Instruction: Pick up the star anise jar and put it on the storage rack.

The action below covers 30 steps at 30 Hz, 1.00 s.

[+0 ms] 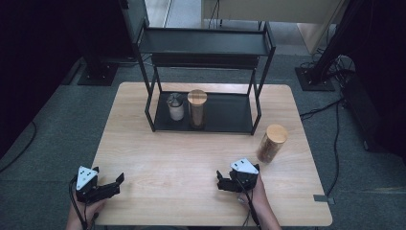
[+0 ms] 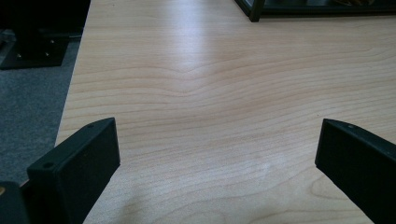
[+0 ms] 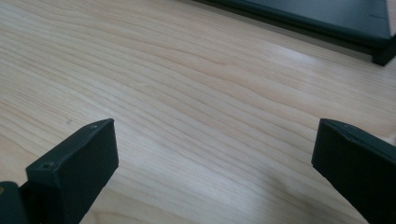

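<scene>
Jar (image 1: 272, 143) with a wooden lid stands on the table (image 1: 167, 153), alone, outside the black rack (image 1: 206, 72), near the table's right edge. It is the loose thing nearest your hands, so treat it as the thing to pick up.

From your right gripper (image 1: 221, 181), the jar lies at about two o'clock, near but not touching. From your left gripper (image 1: 117, 182), it lies at about three o'clock, well apart, across most of the table. Your right hand is clearly the nearer one.

The jar stands upright, though it looks slightly tilted from this camera angle. Its long axis runs vertically, lid on top and base on the wood. It holds something brown that is too small to identify.

Both grippers rest low near the table's front edge. In the left gripper view, the two black jaws are spread wide over bare wood, gripping nothing. The right gripper view shows the same: jaws spread wide with only wood between them. The right gripper points toward ten o'clock, away from the jar, so you would likely need to turn it clockwise before reaching.

Two other containers, a pot (image 1: 175, 107) and a tall jar (image 1: 197, 109), stand inside the rack at twelve o'clock.
</scene>
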Motion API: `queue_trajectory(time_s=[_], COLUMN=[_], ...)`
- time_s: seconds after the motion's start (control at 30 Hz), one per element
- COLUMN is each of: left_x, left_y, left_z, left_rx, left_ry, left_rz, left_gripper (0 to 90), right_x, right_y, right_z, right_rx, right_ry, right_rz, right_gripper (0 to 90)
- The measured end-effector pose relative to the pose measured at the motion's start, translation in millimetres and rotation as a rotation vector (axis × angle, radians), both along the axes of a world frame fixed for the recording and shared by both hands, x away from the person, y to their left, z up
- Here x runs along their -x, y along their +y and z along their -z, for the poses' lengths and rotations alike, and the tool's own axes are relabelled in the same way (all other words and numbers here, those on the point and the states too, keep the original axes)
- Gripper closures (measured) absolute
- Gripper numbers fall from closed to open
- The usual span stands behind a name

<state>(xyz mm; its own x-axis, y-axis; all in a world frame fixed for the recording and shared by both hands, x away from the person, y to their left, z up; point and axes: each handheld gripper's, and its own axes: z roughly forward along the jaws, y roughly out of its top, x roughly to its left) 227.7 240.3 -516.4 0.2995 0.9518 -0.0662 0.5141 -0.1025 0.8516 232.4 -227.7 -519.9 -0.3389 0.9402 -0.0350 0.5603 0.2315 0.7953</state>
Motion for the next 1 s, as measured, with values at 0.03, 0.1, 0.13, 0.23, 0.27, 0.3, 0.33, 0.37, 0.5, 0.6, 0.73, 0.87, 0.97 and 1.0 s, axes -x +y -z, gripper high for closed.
queue_trajectory(time_s=[0.03,0.1,0.13,0.23,0.27,0.3,0.33,0.37,0.5,0.6,0.73,0.87,0.97,1.0], left_x=[0.0,-0.1,-0.1,-0.2,-0.1,-0.1,-0.1,-0.1,-0.2,-0.2,-0.1,-0.2,-0.1,-0.1], left_y=[0.0,0.4,0.5,0.4,0.5,0.5,0.5,0.5,0.9,1.0,1.0,0.9,0.9,0.9], left_z=[0.0,0.0,0.0,0.0,0.0,0.0,0.0,0.0,0.0,0.1,0.0,0.0,0.0,0.0], left_rx=[0.001,0.001,0.001,0.001,0.001,0.001,0.0,0.001,0.004,0.008,0.006,0.006,0.005,0.005], left_ry=[0.0,0.002,0.002,0.002,0.002,0.002,0.002,0.002,0.003,0.002,0.002,0.002,0.002,0.001], left_rz=[-0.001,-0.001,-0.001,-0.002,-0.003,-0.004,-0.004,-0.003,-0.003,-0.006,-0.007,-0.006,-0.008,-0.009], left_gripper=[0.1,0.1,0.0,0.0,0.1,0.1,0.1,0.1,0.0,0.0,0.1,0.1,0.0,0.0], right_x=[1.2,3.8,5.0,8.3,9.3,10.4,11.3,12.3,16.3,18.9,22.3,26.1,29.2,30.0], right_y=[-2.5,-7.7,-9.9,-16.6,-18.8,-21.2,-23.7,-26.2,-36.3,-44.4,-55.3,-66.8,-76.8,-79.7], right_z=[0.1,0.4,0.4,0.5,0.6,0.6,0.6,0.6,0.8,0.7,0.8,0.8,0.8,0.8], right_rx=[-0.003,-0.01,-0.012,0.002,0.004,0.007,0.006,0.006,0.009,0.014,0.022,0.029,0.021,0.021], right_ry=[0.0,-0.001,-0.002,-0.006,-0.007,-0.007,-0.008,-0.009,-0.009,-0.01,-0.009,-0.014,-0.016,-0.018], right_rz=[0.003,0.006,0.008,0.012,0.016,0.019,0.022,0.025,0.037,0.047,0.064,0.082,0.093,0.098], right_gripper=[0.3,0.3,0.3,0.3,0.3,0.2,0.2,0.3,0.2,0.3,0.3,0.3,0.3,0.3])
